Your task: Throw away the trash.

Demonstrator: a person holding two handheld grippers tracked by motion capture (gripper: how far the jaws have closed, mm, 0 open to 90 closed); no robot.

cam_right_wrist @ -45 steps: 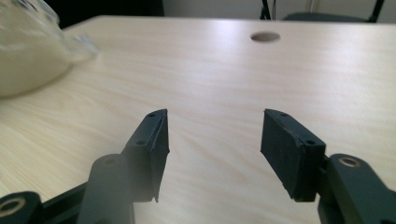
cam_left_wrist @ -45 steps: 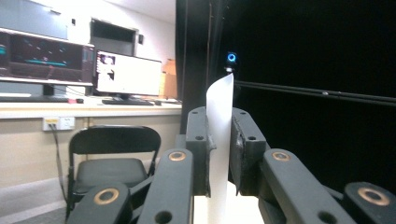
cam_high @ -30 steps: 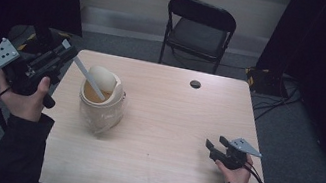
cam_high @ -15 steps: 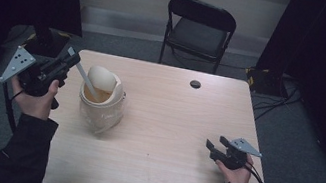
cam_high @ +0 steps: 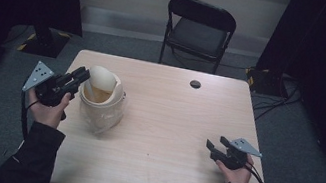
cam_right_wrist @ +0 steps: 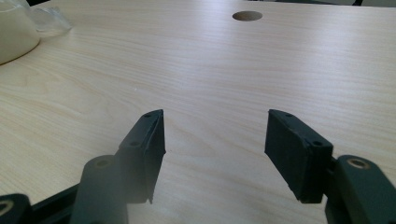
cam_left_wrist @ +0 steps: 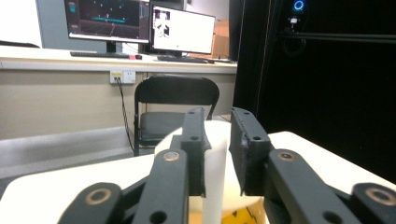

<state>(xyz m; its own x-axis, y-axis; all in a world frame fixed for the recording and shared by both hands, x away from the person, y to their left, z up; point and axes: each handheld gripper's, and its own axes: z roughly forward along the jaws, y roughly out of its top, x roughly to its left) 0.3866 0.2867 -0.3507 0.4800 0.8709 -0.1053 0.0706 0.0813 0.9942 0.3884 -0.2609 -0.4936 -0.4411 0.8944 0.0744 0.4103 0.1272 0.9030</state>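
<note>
- In the high view my left gripper (cam_high: 83, 75) sits at the left edge of the pale wooden table (cam_high: 162, 172), its tips at the rim of the cream-coloured round tub (cam_high: 100, 107).
- That tub stands in the left-centre of the frame, wrapped in or sitting in clear crinkled plastic, with some yellow-orange matter showing inside it.
- A cream-white flat scoop or paddle (cam_high: 101, 78) rises out of the tub's mouth, leaning toward the upper left of the frame; its handle end meets my left gripper's tips.
- In the left gripper view the scoop's white handle (cam_left_wrist: 215, 186) stands upright between the two black jaws. The jaws have just been opening a little; the left one lies against the handle, while a narrow gap shows on the right side, so the grasp looks eased off rather than clenched.
- A little yellow shows at the bottom of that view, under the handle.
- My right gripper (cam_high: 214, 147) rests low on the table at the lower right of the high view, well apart from the tub.
- In the right gripper view its jaws stand apart with bare wood between them, released and holding nothing.
- A round dark hole (cam_high: 195, 84) sits in the tabletop near its far edge, and a black folding chair (cam_high: 198, 31) stands beyond the table at the upper centre.
</note>
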